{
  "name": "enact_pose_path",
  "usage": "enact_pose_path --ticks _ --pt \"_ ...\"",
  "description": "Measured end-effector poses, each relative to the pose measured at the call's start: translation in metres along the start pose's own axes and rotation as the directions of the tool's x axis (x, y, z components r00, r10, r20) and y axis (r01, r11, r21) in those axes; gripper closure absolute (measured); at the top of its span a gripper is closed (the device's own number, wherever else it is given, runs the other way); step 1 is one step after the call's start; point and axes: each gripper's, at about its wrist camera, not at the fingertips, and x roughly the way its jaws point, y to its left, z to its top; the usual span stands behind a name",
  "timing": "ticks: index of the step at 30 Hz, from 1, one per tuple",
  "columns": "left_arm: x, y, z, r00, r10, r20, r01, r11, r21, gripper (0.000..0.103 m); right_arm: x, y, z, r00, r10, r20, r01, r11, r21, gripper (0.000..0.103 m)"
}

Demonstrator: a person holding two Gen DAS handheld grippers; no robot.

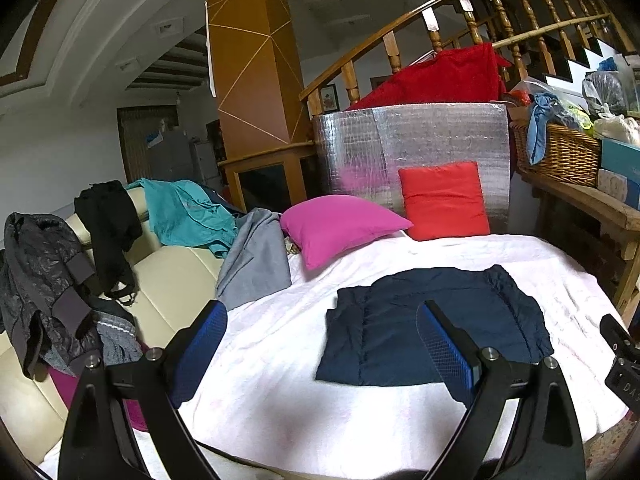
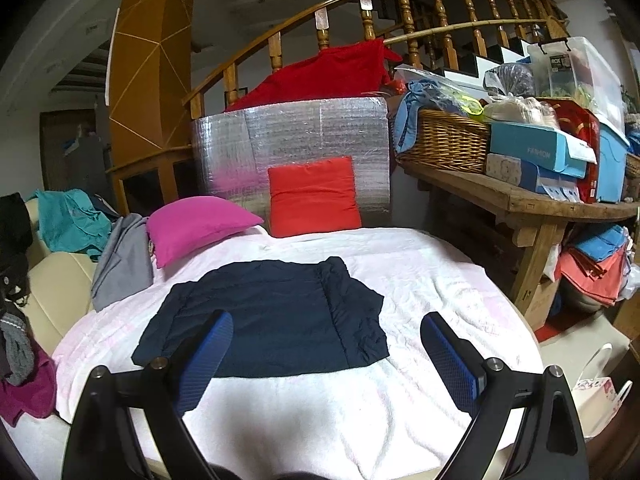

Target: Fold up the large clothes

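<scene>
We see both tongs spread wide and empty: left gripper (image 1: 322, 344), right gripper (image 2: 328, 354). The folded navy garment (image 2: 268, 320) lies flat on the white sheet (image 2: 440, 288) just ahead of them. Only the left view shows the black jacket (image 1: 40, 276) far left; only the right shows the wooden bench (image 2: 520, 200) far right.

Lower frames of left gripper (image 1: 320, 344) and right gripper (image 2: 328, 354) cut off by bottom edge, black device (image 1: 622, 364) cropped at right edge, maroon cloth (image 2: 28, 392) cropped at left edge, print on blue box (image 2: 536, 152) barely legible, doorway (image 1: 148, 140) contents indistinct.
</scene>
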Motion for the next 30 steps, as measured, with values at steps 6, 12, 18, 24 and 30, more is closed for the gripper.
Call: enact_pose_path --ticks 6,12,18,24,30 --pt "0.020 -0.002 0.006 1.000 -0.003 -0.015 0.003 1.000 -0.001 0.007 0.020 0.002 0.006 1.000 -0.011 -0.011 0.011 1.000 -0.003 0.006" --pt "0.041 -0.001 0.011 1.000 -0.012 -0.028 0.012 1.000 -0.019 0.007 0.043 0.008 0.009 0.999 -0.018 -0.033 0.017 1.000 -0.019 0.006" --pt "0.057 0.000 0.011 0.999 -0.019 -0.039 0.019 1.000 -0.023 0.007 0.057 0.014 0.013 0.999 -0.029 -0.040 0.028 0.999 -0.029 0.006" --pt "0.068 0.001 0.010 0.999 -0.023 -0.040 0.022 1.000 -0.020 0.007 0.069 0.019 0.015 0.998 -0.038 -0.049 0.036 0.999 -0.035 0.006" --pt "0.080 0.000 0.010 0.999 -0.038 -0.026 0.038 0.999 -0.015 0.007 0.083 0.023 0.017 0.998 -0.040 -0.058 0.038 0.998 -0.040 0.006"
